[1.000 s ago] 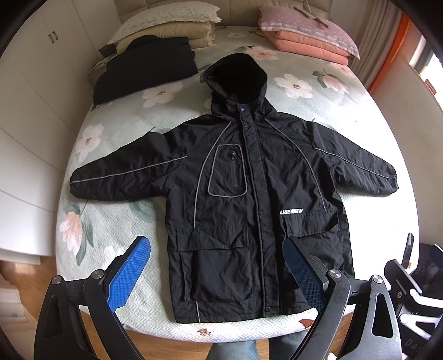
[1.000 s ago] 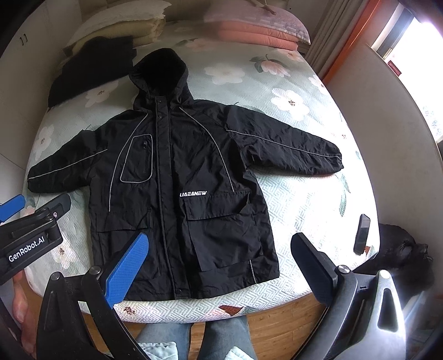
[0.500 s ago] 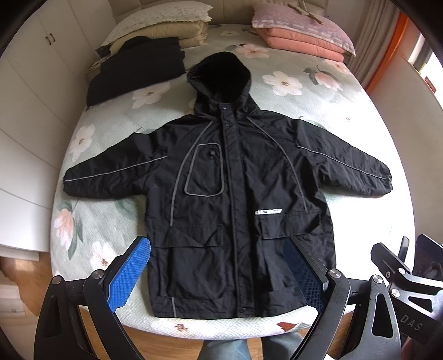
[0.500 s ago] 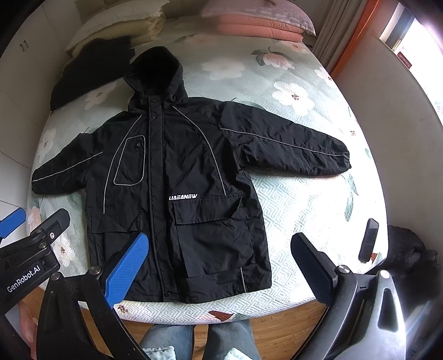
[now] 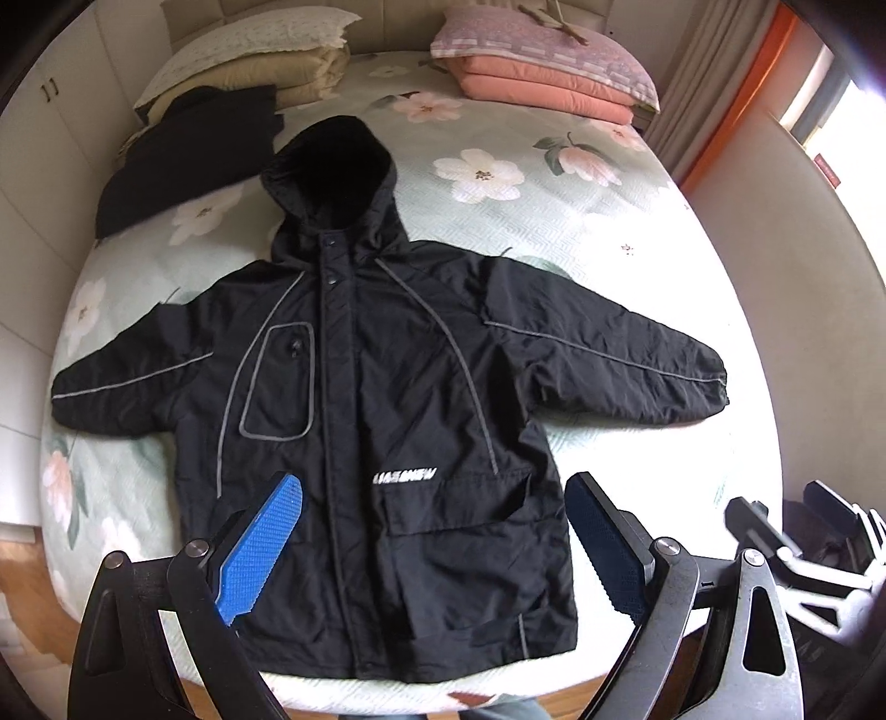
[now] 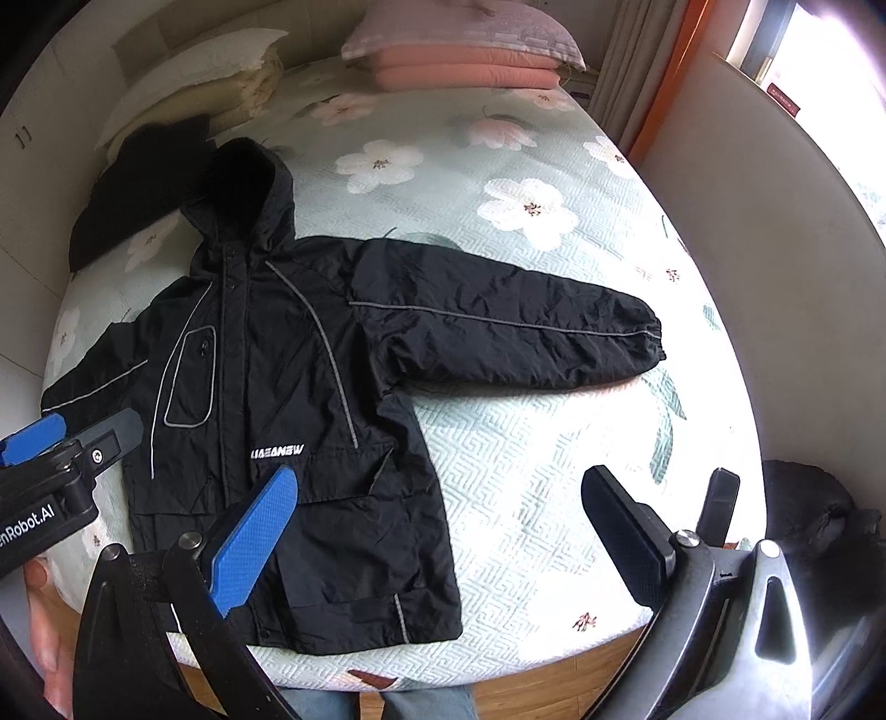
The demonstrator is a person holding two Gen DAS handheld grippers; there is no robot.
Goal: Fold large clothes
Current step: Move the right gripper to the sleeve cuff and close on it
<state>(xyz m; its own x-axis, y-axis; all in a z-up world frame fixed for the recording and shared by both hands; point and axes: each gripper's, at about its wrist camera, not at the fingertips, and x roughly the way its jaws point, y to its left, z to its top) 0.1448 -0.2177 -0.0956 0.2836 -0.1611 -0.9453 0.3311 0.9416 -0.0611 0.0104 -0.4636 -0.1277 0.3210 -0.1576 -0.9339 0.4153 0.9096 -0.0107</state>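
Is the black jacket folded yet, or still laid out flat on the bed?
Spread flat, unfolded: black jacket lies front-up on the bed, both sleeves out sideways, hood extended, front closed.

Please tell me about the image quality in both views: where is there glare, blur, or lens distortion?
Left wrist view: the window at upper right is blown out, the bed edges bow from the fisheye, and the white logo on the jacket smears. Right wrist view: stronger window glare, pillows soft with blur, and the bed near the foot washes out pale.
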